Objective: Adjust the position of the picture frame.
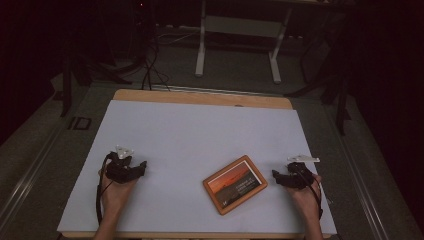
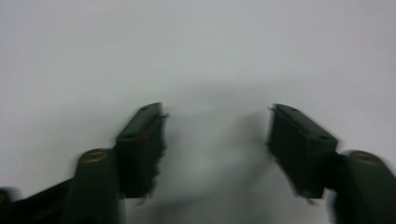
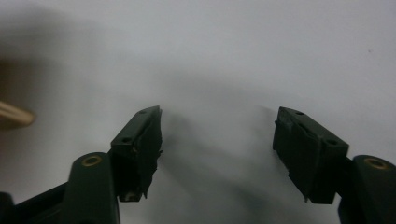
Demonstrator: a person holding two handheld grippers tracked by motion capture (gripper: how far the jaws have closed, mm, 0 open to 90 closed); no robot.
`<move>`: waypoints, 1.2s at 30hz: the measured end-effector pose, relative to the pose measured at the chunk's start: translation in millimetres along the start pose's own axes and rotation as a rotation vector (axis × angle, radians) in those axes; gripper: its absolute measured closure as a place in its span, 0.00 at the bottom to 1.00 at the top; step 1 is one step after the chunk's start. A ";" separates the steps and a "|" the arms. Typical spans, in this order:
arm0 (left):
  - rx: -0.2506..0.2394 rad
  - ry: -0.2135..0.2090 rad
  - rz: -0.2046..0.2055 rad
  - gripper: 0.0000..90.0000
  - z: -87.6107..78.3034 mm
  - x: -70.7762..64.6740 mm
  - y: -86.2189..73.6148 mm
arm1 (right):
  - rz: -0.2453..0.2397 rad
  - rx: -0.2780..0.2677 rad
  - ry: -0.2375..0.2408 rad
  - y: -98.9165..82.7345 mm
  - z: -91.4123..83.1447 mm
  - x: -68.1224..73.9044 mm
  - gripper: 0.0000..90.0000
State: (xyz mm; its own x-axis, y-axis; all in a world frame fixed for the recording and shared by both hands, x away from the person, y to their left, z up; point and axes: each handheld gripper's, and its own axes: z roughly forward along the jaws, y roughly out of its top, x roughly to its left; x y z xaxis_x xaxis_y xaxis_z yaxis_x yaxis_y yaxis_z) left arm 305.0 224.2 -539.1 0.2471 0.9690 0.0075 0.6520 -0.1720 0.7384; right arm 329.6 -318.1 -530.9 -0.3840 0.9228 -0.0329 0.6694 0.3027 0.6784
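A wooden picture frame (image 1: pixel 235 184) with an orange sunset photo lies flat and slightly turned on the white table cover (image 1: pixel 200 135), right of centre near the front. My right gripper (image 1: pixel 276 175) sits just right of the frame, low over the cover, pointing left toward it. Its jaws stand wide apart with nothing between them (image 3: pixel 217 112), and a blurred frame corner (image 3: pixel 14 115) shows at the left edge of the right gripper view. My left gripper (image 1: pixel 143 166) rests at the front left, well away from the frame, pointing right. It is open over bare white cover (image 2: pixel 217 109).
The wooden table edge (image 1: pixel 200 97) shows beyond the white cover at the far side. Past it stand a white desk frame (image 1: pixel 237 45) and dark cables (image 1: pixel 150 65) on the floor. The room around the table is dark.
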 end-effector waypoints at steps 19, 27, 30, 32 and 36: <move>-0.022 -0.300 0.206 0.63 -21.3 -35.7 17.8 | -0.124 -0.023 0.107 6.0 -32.2 24.8 0.53; -0.016 -0.374 0.265 0.78 -21.8 -53.0 29.0 | -0.162 -0.060 0.140 8.3 -55.8 36.2 0.69; -0.014 -0.394 0.282 0.87 -19.3 -59.6 35.9 | -0.195 -0.085 0.161 8.6 -64.1 44.2 0.88; -0.008 -0.403 0.305 0.96 -15.6 -66.6 41.9 | -0.204 -0.100 0.161 8.4 -66.8 47.5 0.98; 0.002 -0.424 0.317 1.00 -10.1 -74.4 45.2 | -0.206 -0.107 0.186 7.4 -69.3 50.7 1.00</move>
State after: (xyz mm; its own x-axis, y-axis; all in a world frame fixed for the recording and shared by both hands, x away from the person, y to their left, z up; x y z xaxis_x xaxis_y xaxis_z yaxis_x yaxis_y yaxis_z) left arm 308.8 146.1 -499.5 0.7001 0.7127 -0.0437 0.4995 -0.4451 0.7432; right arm 270.9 -285.6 -476.7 -0.6216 0.7818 -0.0498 0.4979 0.4433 0.7454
